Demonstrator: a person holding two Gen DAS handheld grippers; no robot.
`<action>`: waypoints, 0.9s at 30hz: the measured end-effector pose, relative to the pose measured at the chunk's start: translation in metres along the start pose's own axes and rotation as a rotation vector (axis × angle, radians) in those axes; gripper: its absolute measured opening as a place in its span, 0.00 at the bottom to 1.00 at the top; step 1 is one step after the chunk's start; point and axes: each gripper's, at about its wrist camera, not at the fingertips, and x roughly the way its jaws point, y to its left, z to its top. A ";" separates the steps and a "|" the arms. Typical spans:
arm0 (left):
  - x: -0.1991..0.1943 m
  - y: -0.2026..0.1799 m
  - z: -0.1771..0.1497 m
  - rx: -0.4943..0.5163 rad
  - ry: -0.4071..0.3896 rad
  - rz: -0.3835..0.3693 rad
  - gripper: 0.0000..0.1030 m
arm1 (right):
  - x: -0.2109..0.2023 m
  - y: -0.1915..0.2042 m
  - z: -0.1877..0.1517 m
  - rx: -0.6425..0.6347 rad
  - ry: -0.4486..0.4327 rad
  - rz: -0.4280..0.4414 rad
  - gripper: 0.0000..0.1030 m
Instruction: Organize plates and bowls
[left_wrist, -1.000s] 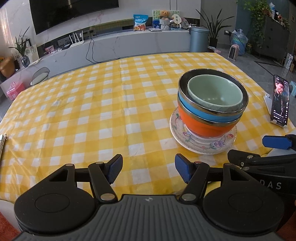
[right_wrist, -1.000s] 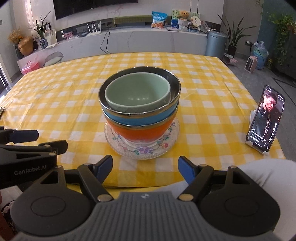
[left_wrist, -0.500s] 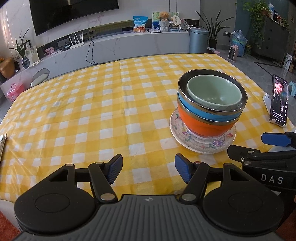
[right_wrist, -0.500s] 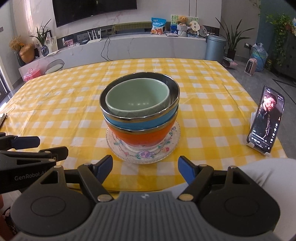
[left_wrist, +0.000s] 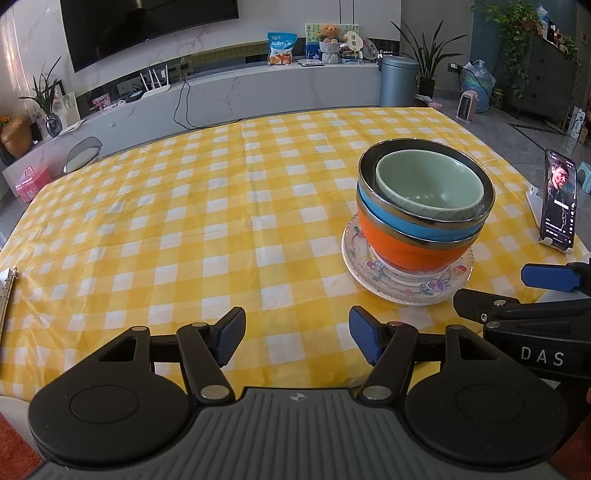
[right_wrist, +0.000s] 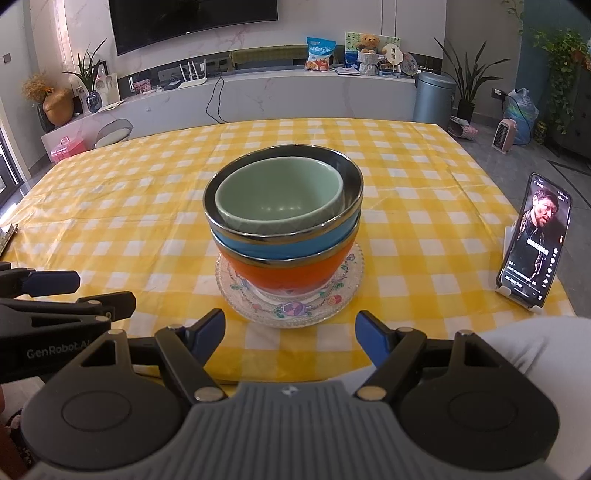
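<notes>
My right tongs (right_wrist: 290, 330) stand wide with nothing between them, low in the right wrist view, just short of the near edge of the bench (right_wrist: 424, 166), and my left tongs (left_wrist: 297, 334) stand just as wide and just as empty at the bottom of the left wrist view. The stack sits at the centre of the right wrist view: a pale green bowl (right_wrist: 279, 201) nested in a blue bowl (right_wrist: 284, 247) with a steel rim, that in an orange bowl (right_wrist: 288, 275), and the lot on a clear flowered plate (right_wrist: 291, 308) on the yellow checked cloth. From how it lies, I judge the pile is already made, or else about to be taken apart; I cannot tell which from here. If I must lift anything, I would take the green bowl first, one pad inside its near wall and one outside, pinching the rim squarely and raising it straight up so the blue bowl does not come with it. The green one sits off-centre, towards the left of the steel rim, so I would go in where the gap is widest. The left tongs can steady the plate's edge. A phone (right_wrist: 533, 245) leans on a stand at the right; I keep my elbow off it.
</notes>
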 end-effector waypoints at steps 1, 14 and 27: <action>0.000 0.000 0.000 -0.002 0.001 -0.001 0.74 | 0.000 0.000 0.000 0.000 0.000 0.000 0.74; -0.002 0.003 -0.001 -0.009 0.001 -0.001 0.73 | 0.002 0.001 -0.001 -0.003 0.001 -0.003 0.74; -0.004 0.003 0.000 -0.004 0.000 0.010 0.73 | 0.002 0.001 -0.001 -0.003 0.001 -0.003 0.74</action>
